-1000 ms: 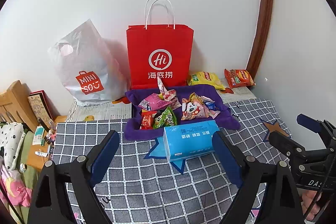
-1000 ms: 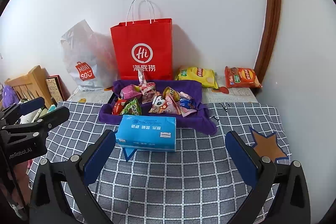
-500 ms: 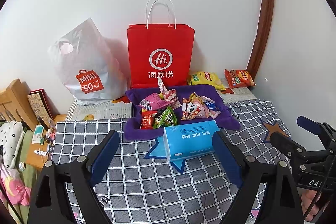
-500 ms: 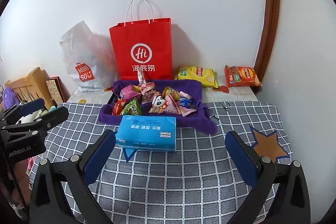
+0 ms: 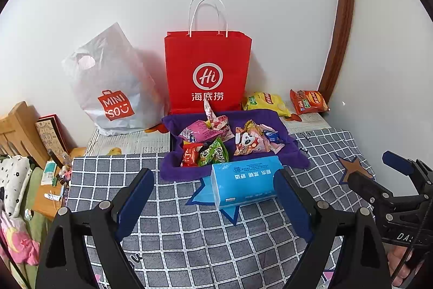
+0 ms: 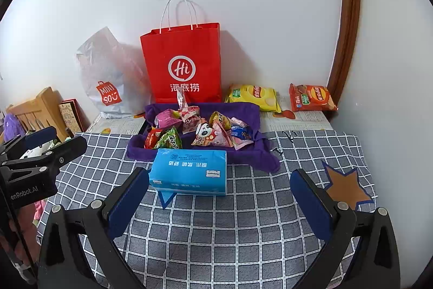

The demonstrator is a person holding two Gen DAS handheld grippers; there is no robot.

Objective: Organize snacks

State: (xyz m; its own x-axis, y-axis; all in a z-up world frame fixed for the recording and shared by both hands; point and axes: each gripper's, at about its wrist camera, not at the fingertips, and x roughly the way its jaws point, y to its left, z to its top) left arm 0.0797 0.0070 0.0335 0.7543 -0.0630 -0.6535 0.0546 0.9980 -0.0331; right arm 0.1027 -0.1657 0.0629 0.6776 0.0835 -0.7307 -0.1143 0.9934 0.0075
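Small bright foil snack packets [image 5: 216, 142] lie heaped on a purple cloth tray [image 5: 295, 153], gathered for sorting; left gripper [image 5: 213, 205] and right gripper [image 6: 219, 205] hover with jaws wide, holding nothing.

The tissue pack [image 6: 189, 171] lay before the snack tray [image 6: 251, 153]; behind it stood the paper bag [image 6: 184, 64], plastic bag [image 6: 108, 77] left, two chip packets [image 6: 253, 96] right.
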